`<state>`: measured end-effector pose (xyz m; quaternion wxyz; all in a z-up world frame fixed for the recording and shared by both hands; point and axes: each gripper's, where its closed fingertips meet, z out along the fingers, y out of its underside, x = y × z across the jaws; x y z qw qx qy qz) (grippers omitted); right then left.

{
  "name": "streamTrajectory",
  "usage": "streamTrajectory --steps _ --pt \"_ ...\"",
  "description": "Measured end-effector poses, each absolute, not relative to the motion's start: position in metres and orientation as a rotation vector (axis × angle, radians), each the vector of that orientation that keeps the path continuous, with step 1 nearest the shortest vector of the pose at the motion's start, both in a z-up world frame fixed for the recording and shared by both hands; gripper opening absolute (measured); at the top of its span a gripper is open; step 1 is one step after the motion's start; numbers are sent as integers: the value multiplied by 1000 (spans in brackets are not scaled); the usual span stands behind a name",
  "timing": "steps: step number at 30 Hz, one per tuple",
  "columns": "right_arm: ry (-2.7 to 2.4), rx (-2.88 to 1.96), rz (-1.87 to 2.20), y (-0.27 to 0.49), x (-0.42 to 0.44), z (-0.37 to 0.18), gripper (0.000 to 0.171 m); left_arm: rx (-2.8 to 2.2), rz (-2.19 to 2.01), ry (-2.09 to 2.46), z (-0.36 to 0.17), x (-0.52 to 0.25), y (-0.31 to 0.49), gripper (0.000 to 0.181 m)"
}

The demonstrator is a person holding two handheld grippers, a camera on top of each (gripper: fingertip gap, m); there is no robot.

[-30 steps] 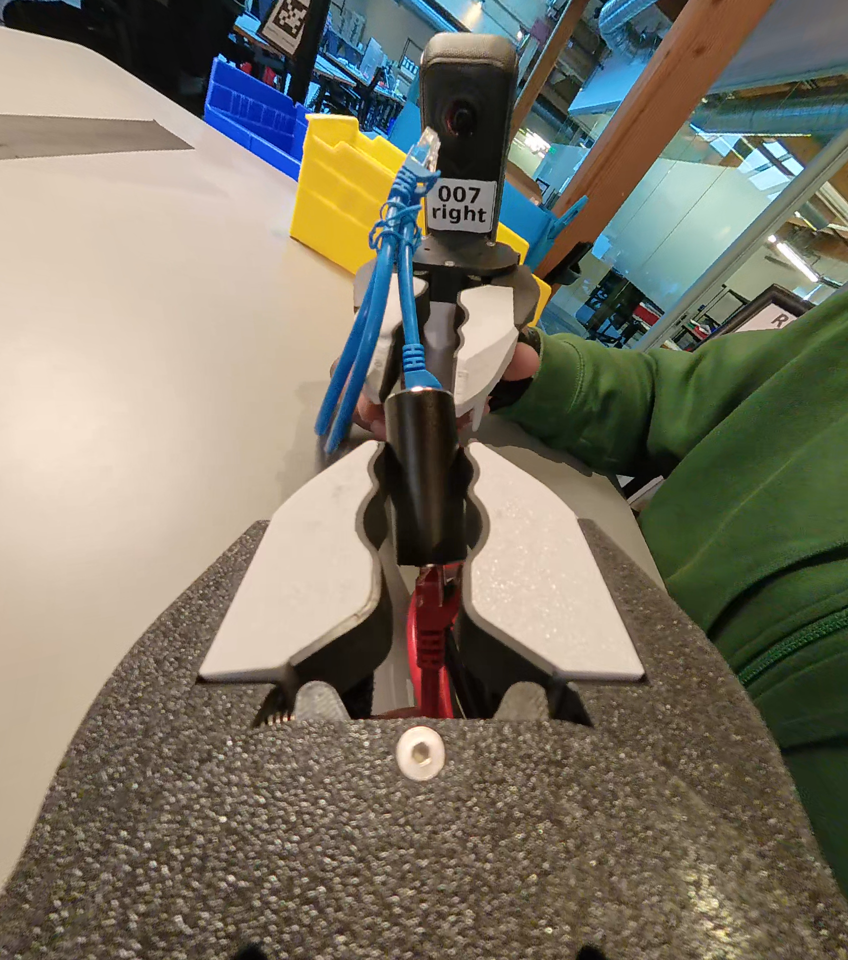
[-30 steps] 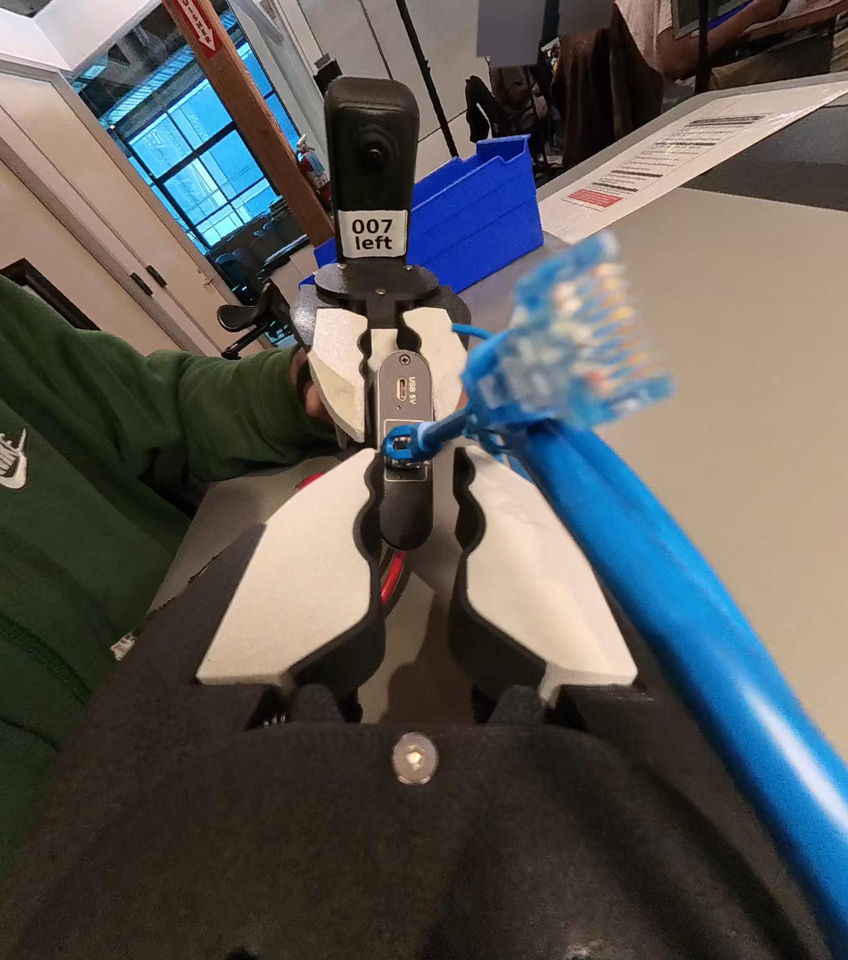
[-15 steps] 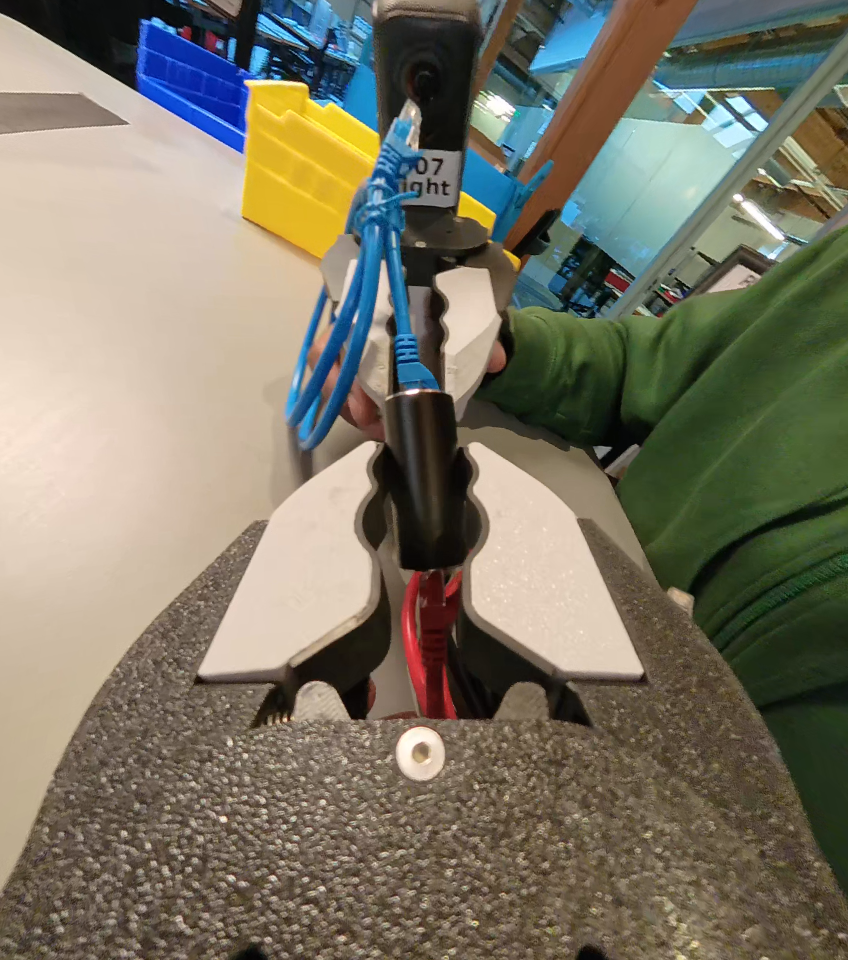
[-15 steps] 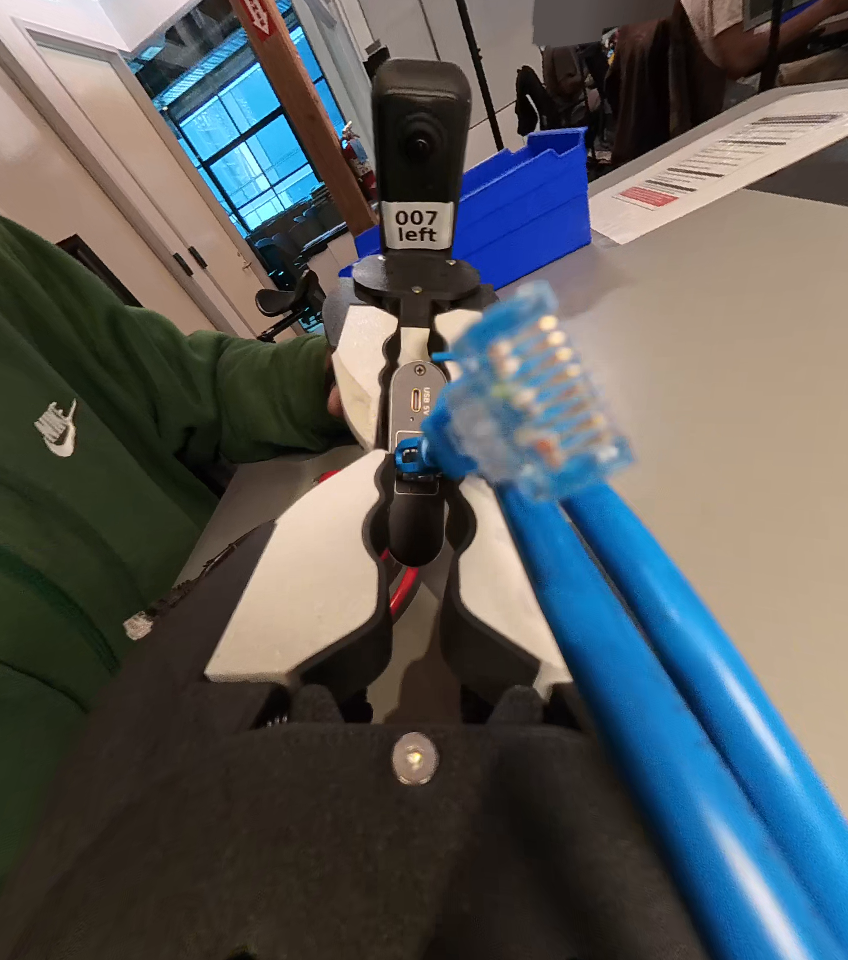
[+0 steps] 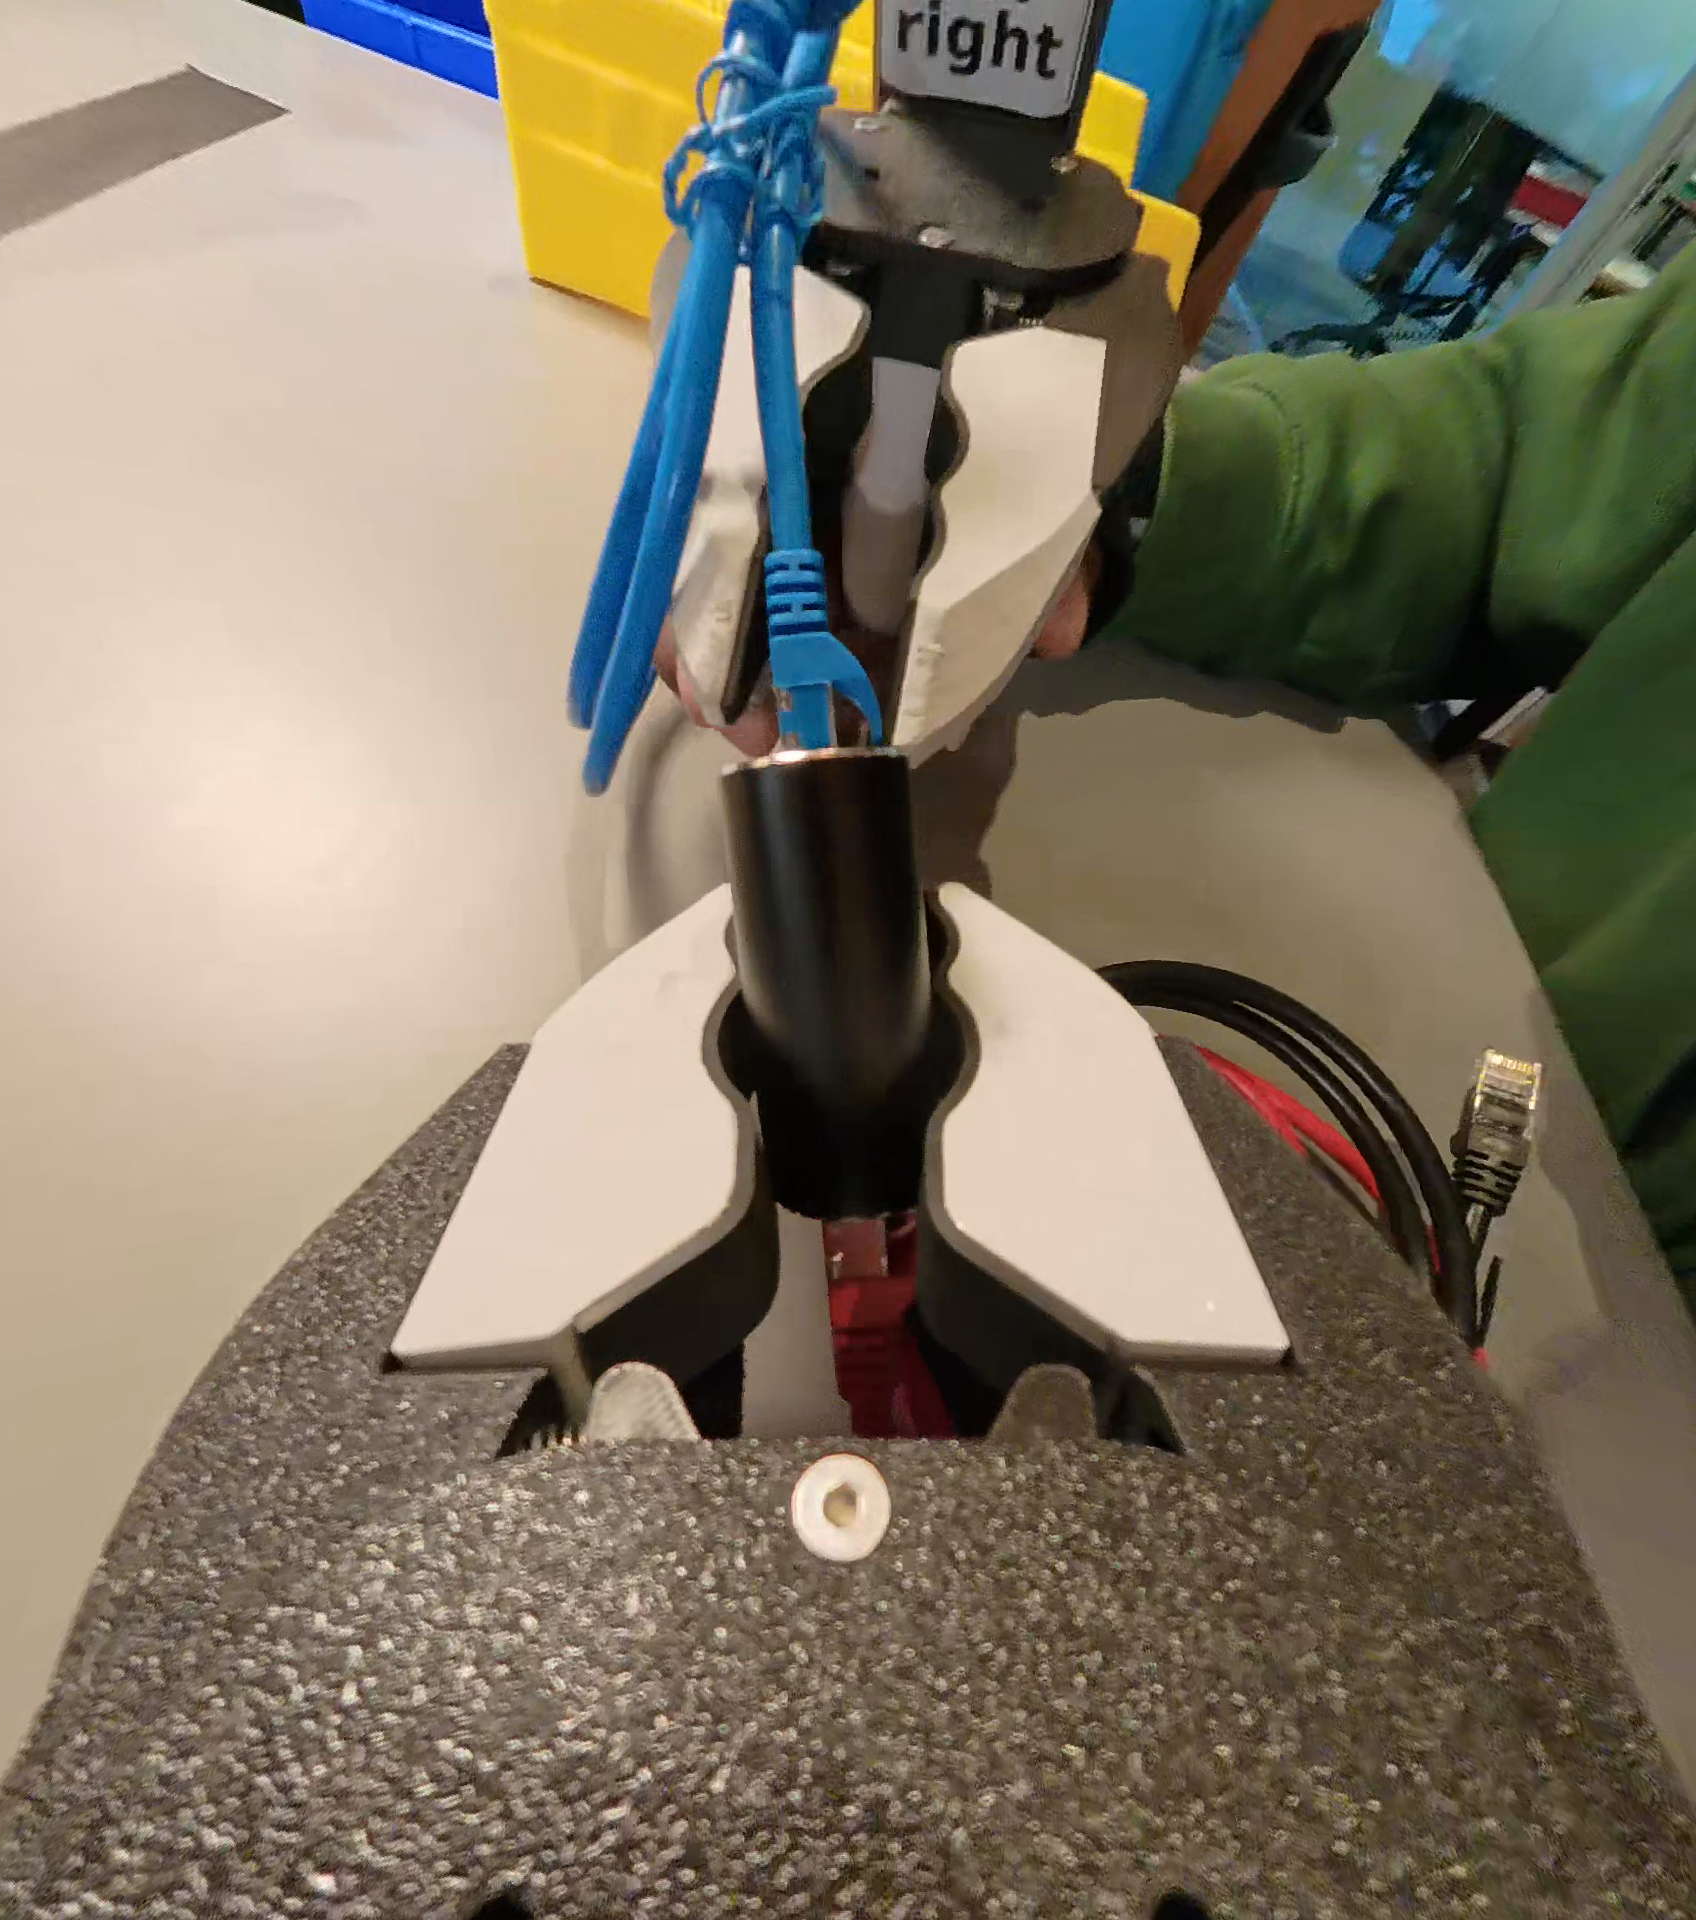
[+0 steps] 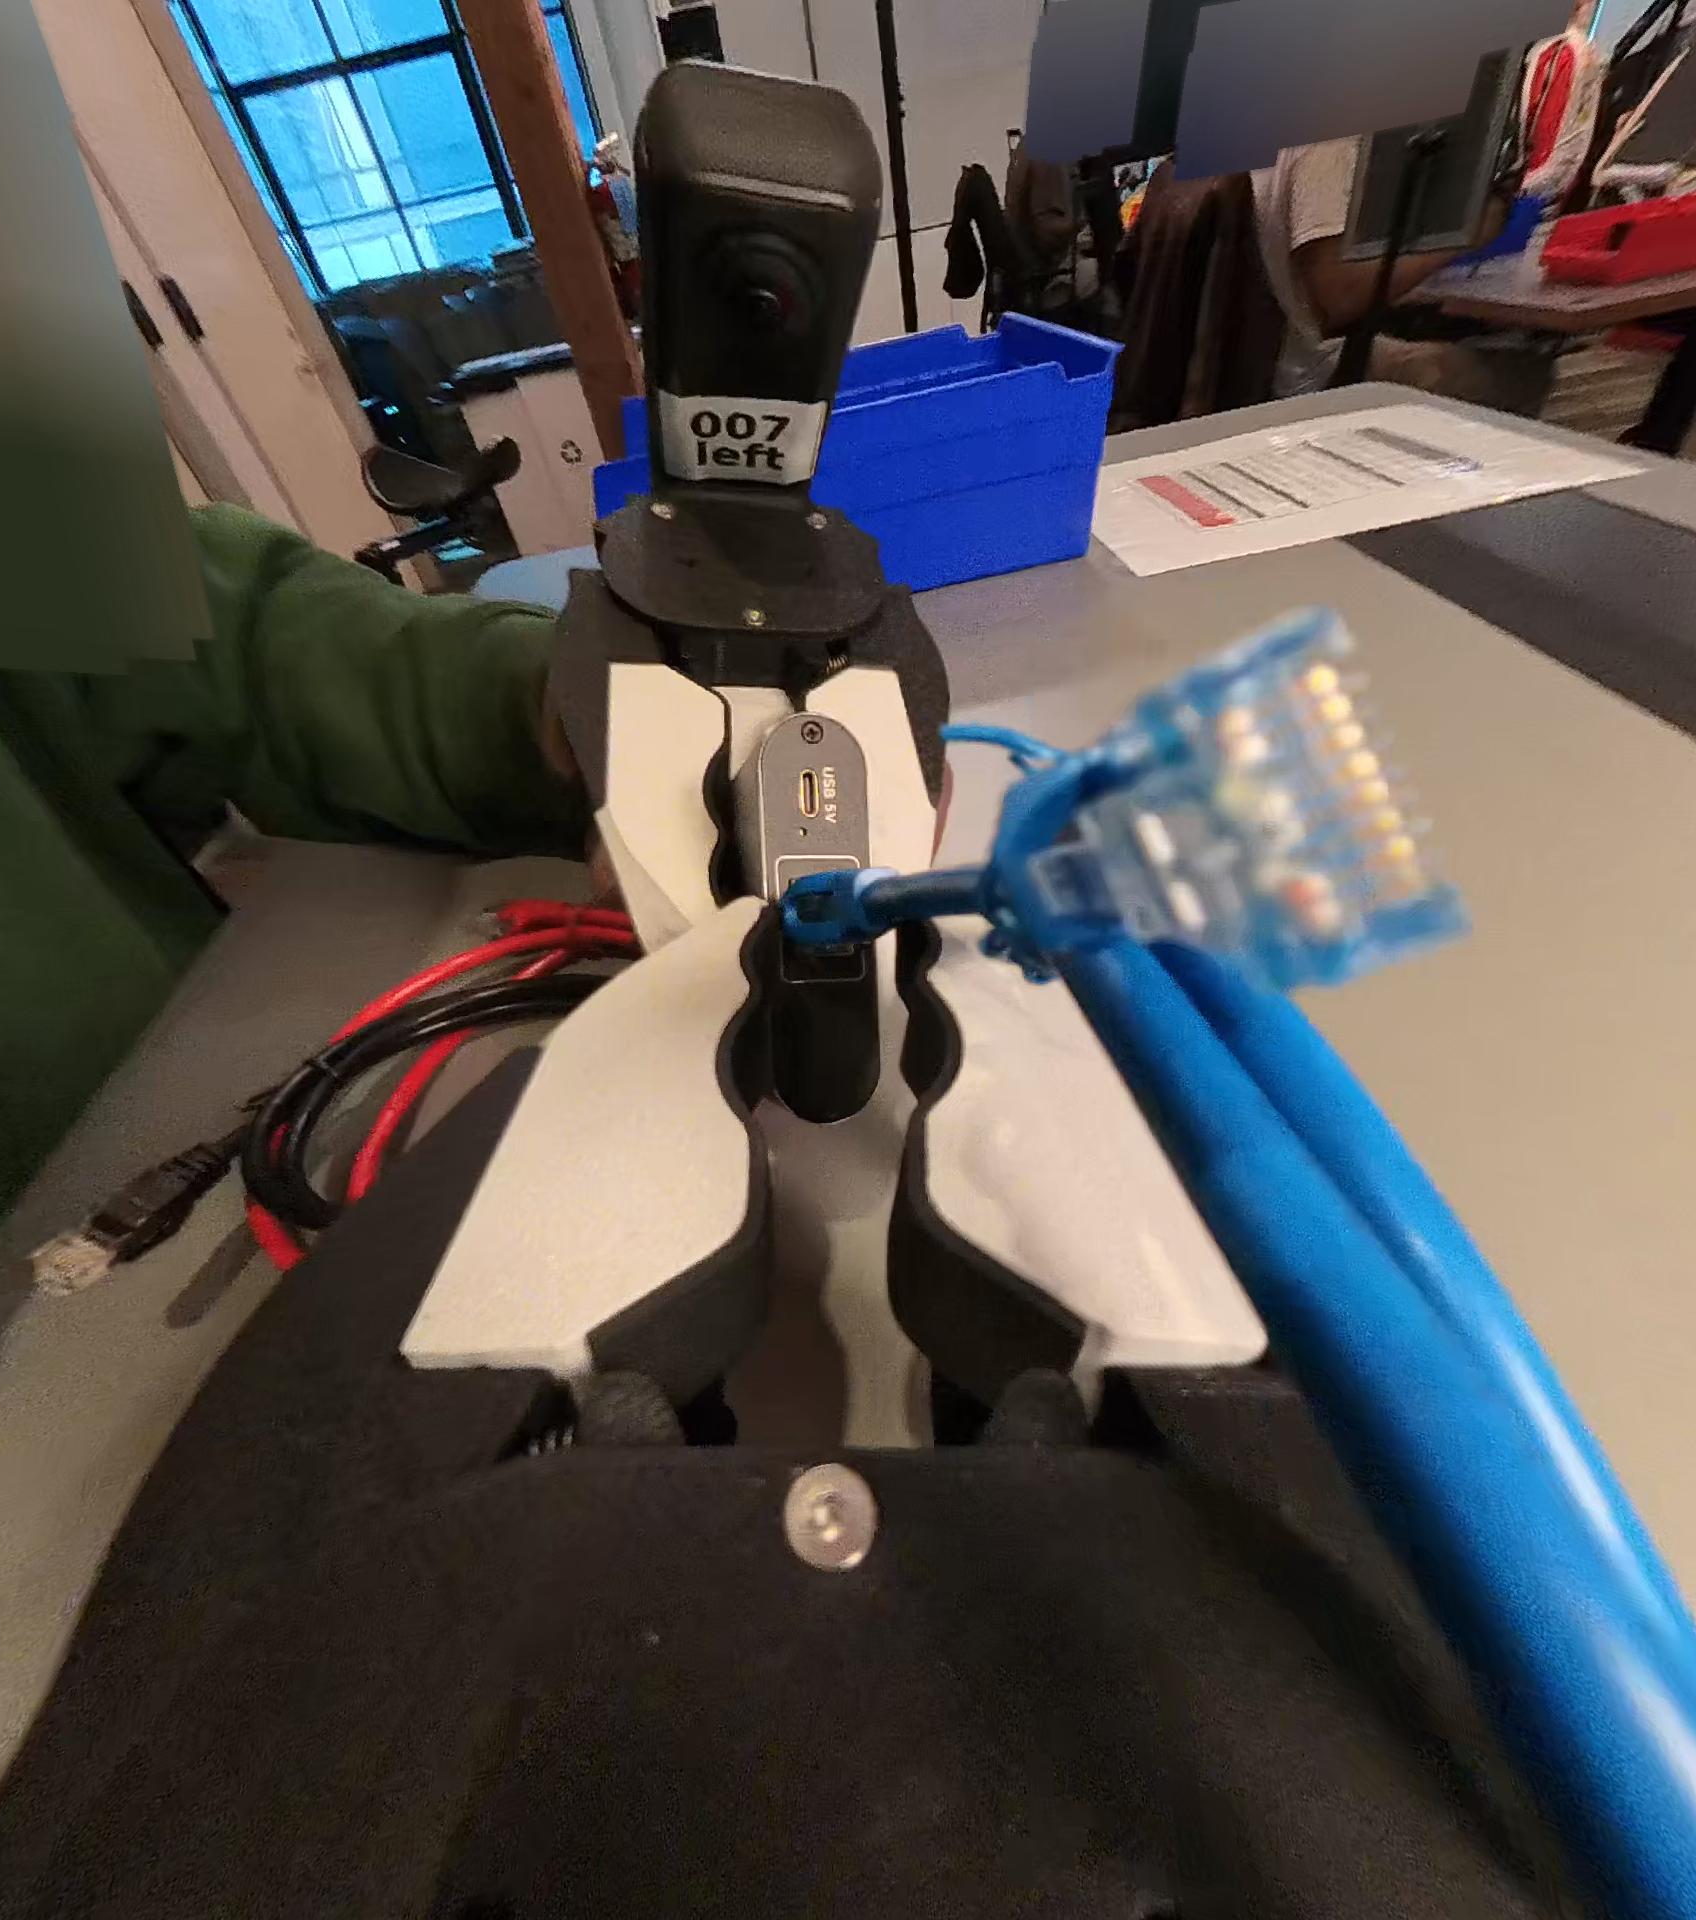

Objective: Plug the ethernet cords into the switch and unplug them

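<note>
Two grippers face each other above the pale worktop (image 5: 200,623), and both are closed on the same small device: the left gripper (image 5: 828,1049) has its fingers clamped on the dark rounded body of the switch (image 5: 823,977), while the right gripper (image 6: 823,997) pinches the opposite end of it, its fingers together around the body just below the ports. A blue ethernet cord (image 5: 792,613) is seated in one port by its booted plug, and its tied bundle and free plug (image 6: 1228,800) hang loose beside the right gripper, close to that camera. A red cord (image 5: 870,1340) appears to be plugged in at the near end of the switch, inside the left gripper. A black cord (image 6: 293,1122) lies coiled with red loops on the worktop near the person's green sleeve (image 5: 1395,499), its plug unconnected. The likely trouble comes from the loose blue bundle: its weight pulls sideways on the seated plug, so a twist of either gripper could lever the plug against its port or bend the latch tab. Because neither set of fingers holds the plug itself, a pull to unplug it would need a regrasp, and releasing one gripper leaves the smooth round switch held by one pinch only, where it could rotate or slip. Red and black loops could also snag the left gripper
</note>
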<state>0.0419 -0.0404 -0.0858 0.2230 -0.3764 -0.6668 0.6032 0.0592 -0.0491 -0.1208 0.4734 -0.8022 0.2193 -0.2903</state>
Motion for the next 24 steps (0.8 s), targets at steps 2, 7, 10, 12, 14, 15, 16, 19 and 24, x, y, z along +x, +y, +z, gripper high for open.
streamTrajectory --steps 2,7,10,12,14,15,16,19,24 --pt "-1850 -1010 1640 -41 43 -86 21 -1963 -686 552 -122 59 -49 29" --pt "-1862 -978 1649 -41 46 -85 26 -1961 -682 552 -121 59 -49 28" --pt "-1866 -966 1665 -42 47 -84 27 -1957 -676 561 -121 60 -49 29" --pt "-1855 -983 1648 -40 46 -85 22 -1959 -675 562 -121 60 -49 29" --pt "-1853 -981 1645 -40 46 -85 21 -1959 -673 563 -122 61 -49 28" --pt "-1853 -982 1644 -40 46 -85 21 -1960 -672 563 -122 60 -49 28" --pt "-1853 -984 1643 -40 45 -85 21 -1961 -671 563 -122 60 -49 28" --pt "-1849 -971 1631 -40 45 -84 21 -1959 -673 567 -122 61 -50 29" --pt "-1826 -941 1545 -38 43 -85 21 -1965 -615 563 -123 59 -48 29"
